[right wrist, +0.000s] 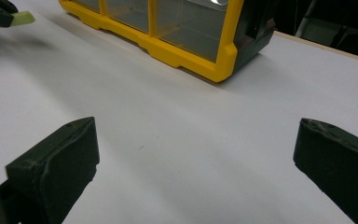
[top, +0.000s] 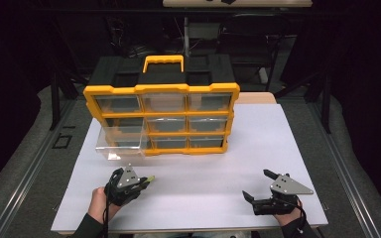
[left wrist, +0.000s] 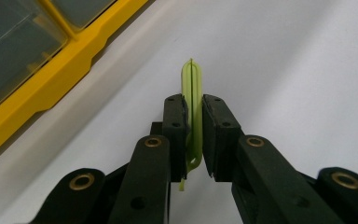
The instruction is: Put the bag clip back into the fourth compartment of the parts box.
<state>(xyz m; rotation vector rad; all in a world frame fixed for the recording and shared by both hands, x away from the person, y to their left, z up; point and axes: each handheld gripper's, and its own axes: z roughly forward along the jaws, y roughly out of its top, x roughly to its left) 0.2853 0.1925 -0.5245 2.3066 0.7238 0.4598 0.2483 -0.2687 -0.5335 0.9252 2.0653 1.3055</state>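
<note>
At about seven o'clock on the white table (top: 203, 163), seen from the high view, the left hand-held gripper (top: 148, 180) sits in a person's left hand (top: 98, 203), its tip pointing toward three o'clock. Its jaws are pressed together on a thin pale-green strip (left wrist: 192, 100), which stands on edge between the pads and pokes out past them; in the left gripper view the strip runs up toward twelve o'clock over bare table, with a short end trailing back between the jaws. From the right gripper view the same green tip shows at about ten o'clock, held clear of the tabletop.

Toward eleven o'clock from that gripper, a clear drawer (top: 120, 142) stands pulled out of the bottom-left slot of the yellow-framed drawer cabinet (top: 162, 89). The cabinet stands upright at twelve o'clock on the table, three rows of three clear drawers, with a yellow carry handle (top: 163, 60) on its black top. Whether anything lies in the open drawer cannot be made out.

Over at five o'clock, the right hand-held gripper (top: 258, 184) rests low near the table's front edge, well apart from the cabinet and from the other gripper. Its jaws are spread wide with nothing but bare table between them, and a grey three-cornered plate rides on top.
</note>
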